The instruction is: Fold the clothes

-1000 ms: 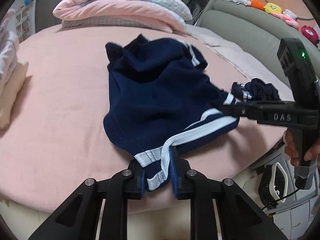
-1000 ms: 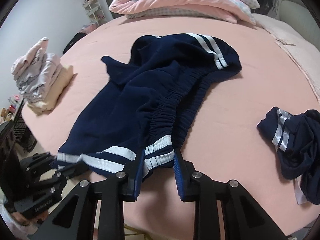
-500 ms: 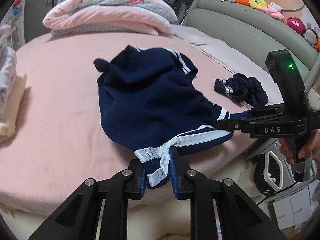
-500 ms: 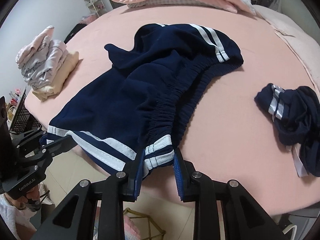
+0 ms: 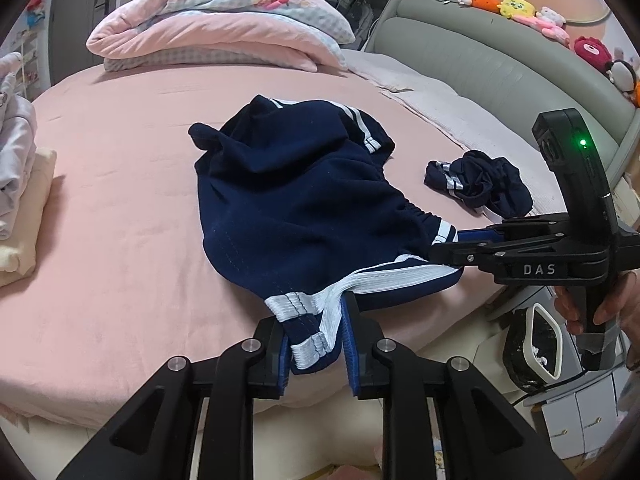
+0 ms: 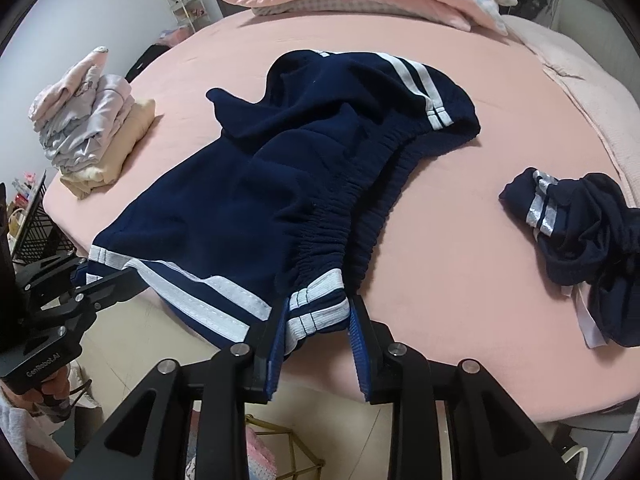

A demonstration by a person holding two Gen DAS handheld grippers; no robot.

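Navy shorts (image 5: 288,200) with white side stripes lie crumpled on a pink bed (image 5: 100,240), pulled over its near edge. My left gripper (image 5: 314,316) pinches the striped leg hem, which hangs between its blue pads; its jaws are opening. My right gripper (image 6: 318,308) holds the elastic waistband corner of the shorts (image 6: 280,184), and its jaws are opening too. The fabric stretches taut between the two. From the side, the right gripper (image 5: 440,248) shows with a hand on its handle. The left gripper (image 6: 116,280) sits at the left edge of the right wrist view.
A second crumpled navy garment (image 6: 580,232) lies to the right on the bed. A folded pile of pale clothes (image 6: 92,136) sits at the left edge. A rolled pink duvet (image 5: 208,24) is at the back, and a grey headboard (image 5: 500,64) with plush toys is on the right.
The shorts have been drawn toward the bed's near edge and hang over it. Both grippers' jaws stand slightly wider on the fabric.
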